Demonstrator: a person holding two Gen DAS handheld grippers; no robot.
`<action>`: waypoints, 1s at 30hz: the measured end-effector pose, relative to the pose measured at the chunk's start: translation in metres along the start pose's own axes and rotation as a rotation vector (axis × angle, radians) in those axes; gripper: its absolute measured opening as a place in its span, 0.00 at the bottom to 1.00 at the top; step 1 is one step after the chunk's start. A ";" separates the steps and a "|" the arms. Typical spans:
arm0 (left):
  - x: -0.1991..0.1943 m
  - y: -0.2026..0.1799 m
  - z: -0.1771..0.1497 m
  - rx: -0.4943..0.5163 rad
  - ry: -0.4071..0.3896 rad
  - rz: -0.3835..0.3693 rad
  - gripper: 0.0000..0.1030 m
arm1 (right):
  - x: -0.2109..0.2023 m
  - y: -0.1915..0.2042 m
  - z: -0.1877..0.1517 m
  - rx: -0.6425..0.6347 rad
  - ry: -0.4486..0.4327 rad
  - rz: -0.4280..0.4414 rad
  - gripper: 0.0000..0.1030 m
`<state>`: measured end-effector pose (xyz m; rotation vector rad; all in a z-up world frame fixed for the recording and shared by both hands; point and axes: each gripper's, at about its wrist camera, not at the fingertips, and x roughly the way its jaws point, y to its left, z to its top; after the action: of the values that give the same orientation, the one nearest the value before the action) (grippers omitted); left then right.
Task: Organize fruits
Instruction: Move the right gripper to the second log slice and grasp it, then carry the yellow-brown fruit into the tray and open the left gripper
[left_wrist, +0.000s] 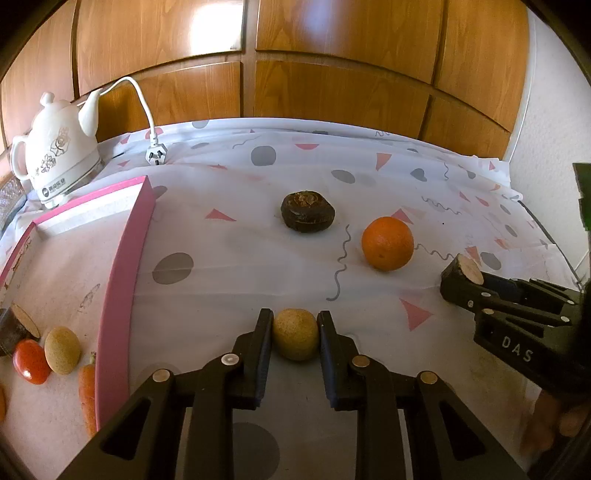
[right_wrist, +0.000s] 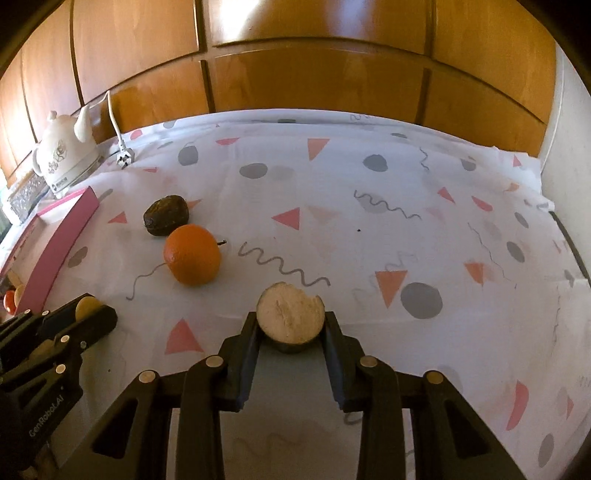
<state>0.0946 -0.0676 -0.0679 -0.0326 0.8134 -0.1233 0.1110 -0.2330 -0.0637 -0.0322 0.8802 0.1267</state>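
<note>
The right gripper (right_wrist: 291, 326) has its jaws clamped on a cut fruit half (right_wrist: 290, 317), near the orange (right_wrist: 192, 254).

White kettle (left_wrist: 59, 155), plug (left_wrist: 156, 154), patterned tablecloth (left_wrist: 236, 258), wooden panelling (left_wrist: 332, 66)

On the table (left_wrist: 229, 266), the tray (left_wrist: 122, 280) lies at the left, with the kettle (left_wrist: 59, 155) behind it and its plug (left_wrist: 156, 154) just to the right. In the tray, a tomato (left_wrist: 31, 361), a potato (left_wrist: 62, 350) and a carrot (left_wrist: 88, 395) sit near the right wall. A water chestnut (left_wrist: 307, 211) lies mid-table; the orange (left_wrist: 387, 243) sits right of it, nearer.
</note>
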 end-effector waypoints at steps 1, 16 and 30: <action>0.000 0.000 0.000 0.000 0.000 0.000 0.23 | 0.000 0.002 0.000 -0.006 -0.001 -0.008 0.32; -0.003 0.000 0.004 0.005 0.024 0.004 0.23 | 0.000 0.007 -0.005 -0.028 -0.027 -0.037 0.32; -0.051 0.019 0.016 -0.052 -0.027 0.038 0.23 | -0.001 0.005 -0.005 -0.021 -0.029 -0.026 0.32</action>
<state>0.0734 -0.0426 -0.0216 -0.0681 0.7894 -0.0658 0.1059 -0.2282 -0.0661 -0.0612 0.8494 0.1114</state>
